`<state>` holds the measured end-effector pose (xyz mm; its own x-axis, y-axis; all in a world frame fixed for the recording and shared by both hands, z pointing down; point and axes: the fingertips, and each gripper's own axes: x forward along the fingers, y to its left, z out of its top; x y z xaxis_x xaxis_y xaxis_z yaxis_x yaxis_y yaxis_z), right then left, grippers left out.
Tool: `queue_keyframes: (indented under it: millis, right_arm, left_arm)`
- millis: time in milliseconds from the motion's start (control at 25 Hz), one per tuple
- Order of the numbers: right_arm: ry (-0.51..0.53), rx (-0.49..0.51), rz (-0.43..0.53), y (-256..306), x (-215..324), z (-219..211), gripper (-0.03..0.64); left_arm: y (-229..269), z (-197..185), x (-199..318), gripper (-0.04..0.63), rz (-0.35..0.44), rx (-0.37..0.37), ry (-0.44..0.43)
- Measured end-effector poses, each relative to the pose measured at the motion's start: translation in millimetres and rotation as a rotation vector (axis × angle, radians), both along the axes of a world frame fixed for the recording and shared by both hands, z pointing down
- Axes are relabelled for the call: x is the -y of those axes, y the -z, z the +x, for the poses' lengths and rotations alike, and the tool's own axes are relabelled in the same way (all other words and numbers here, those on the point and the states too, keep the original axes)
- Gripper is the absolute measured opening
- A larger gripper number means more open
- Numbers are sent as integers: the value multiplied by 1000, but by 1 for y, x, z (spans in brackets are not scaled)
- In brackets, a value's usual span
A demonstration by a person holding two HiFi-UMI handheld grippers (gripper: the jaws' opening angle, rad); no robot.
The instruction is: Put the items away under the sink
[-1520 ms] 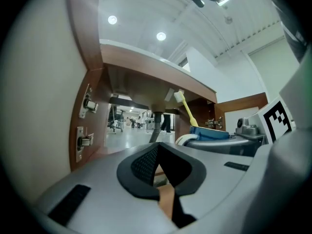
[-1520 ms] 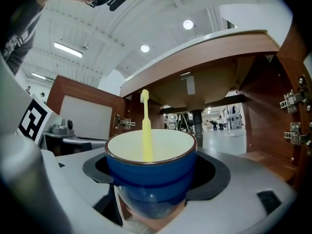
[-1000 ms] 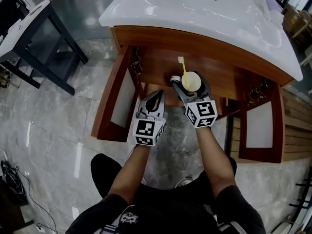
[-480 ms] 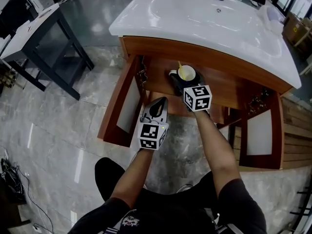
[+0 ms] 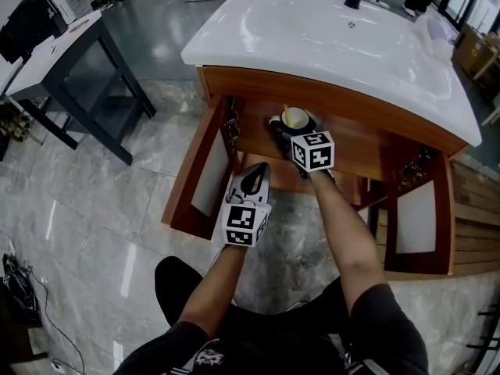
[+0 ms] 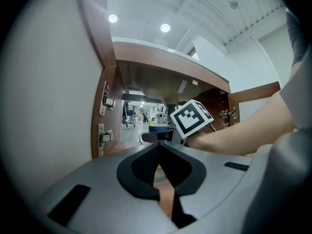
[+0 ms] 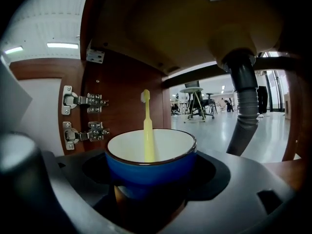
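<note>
Item: blue cup (image 7: 151,157), white inside, dark rim, carrying one yellow toothbrush (image 7: 146,130).

Place: we find the cup inside the open wooden cabinet (image 5: 344,92) beneath the white sink (image 5: 328,30), near the left door hinges (image 7: 80,101) and left of the grey drain hose (image 7: 243,106).

Grip: our right gripper (image 5: 295,122) has its jaws set wide, clasping the cup's sides. Our left gripper (image 5: 258,166) has its jaws together on nothing.

Pose: right forearm stretched forward into the cabinet; left arm drawn shorter, its gripper level outside the opening.

Orientation: cup mouth up; toothbrush long axis near upright, head uppermost.
</note>
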<state>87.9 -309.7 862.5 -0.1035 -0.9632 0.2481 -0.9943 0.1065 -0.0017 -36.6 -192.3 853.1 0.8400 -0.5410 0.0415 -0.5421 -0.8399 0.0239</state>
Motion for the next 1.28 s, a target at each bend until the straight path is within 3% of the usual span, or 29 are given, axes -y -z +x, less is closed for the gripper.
queue_keyframes:
  millis: [160, 680, 920, 1280]
  right_arm:
    - [14, -7, -59, -8, 4, -3, 423]
    - [15, -16, -97, -15, -4, -5, 423]
    - [-11, -9, -28, 1, -21, -1, 426]
    - [0, -40, 122, 46, -97, -23, 425]
  left_arm:
    - [0, -3, -1, 0, -1, -3, 7]
    - [1, 1, -3, 0, -3, 16, -18]
    - [7, 6, -3, 0, 1, 8, -31]
    - [17, 7, -1, 0, -27, -50, -29]
